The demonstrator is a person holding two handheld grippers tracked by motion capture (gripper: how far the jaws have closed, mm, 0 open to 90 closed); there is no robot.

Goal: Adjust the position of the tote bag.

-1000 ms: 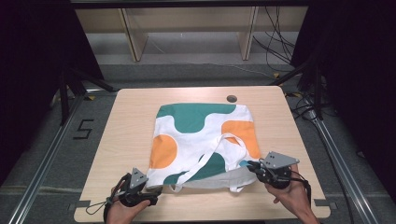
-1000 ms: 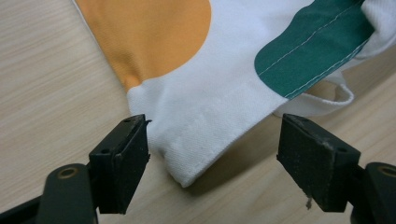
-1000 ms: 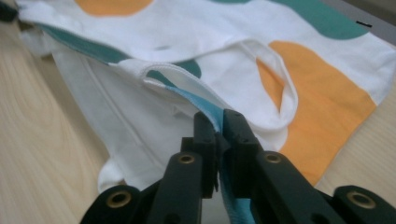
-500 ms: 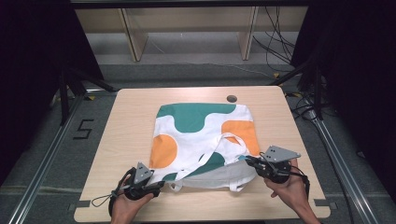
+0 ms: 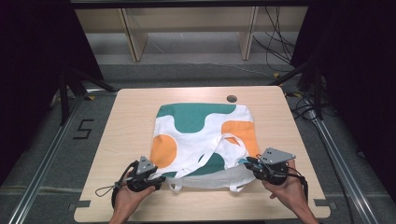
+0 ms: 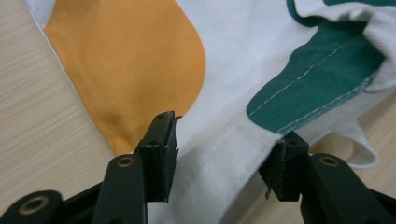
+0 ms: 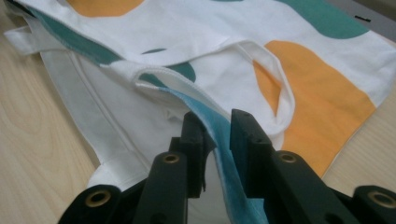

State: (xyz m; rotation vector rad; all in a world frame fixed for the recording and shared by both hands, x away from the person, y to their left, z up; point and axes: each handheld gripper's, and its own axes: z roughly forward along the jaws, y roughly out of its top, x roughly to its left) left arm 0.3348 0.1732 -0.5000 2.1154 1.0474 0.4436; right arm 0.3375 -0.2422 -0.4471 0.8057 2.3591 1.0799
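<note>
High view: bag (image 5: 201,135) lies mid-table (image 5: 126,121); since a second ago both grippers closed in on its near edge. Left gripper (image 6: 219,154) jaws apart over the hem; right gripper (image 7: 217,140) clamped on the hem, ready to lift.

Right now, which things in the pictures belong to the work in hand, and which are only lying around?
Belonging to the work:
- tote bag, flat on the table
- bag's near hem, between the open jaws of the left gripper
- teal-edged fold of the bag, pinched by the right gripper

Just lying about:
- dark round hole in the tabletop
- cables on the floor
</note>
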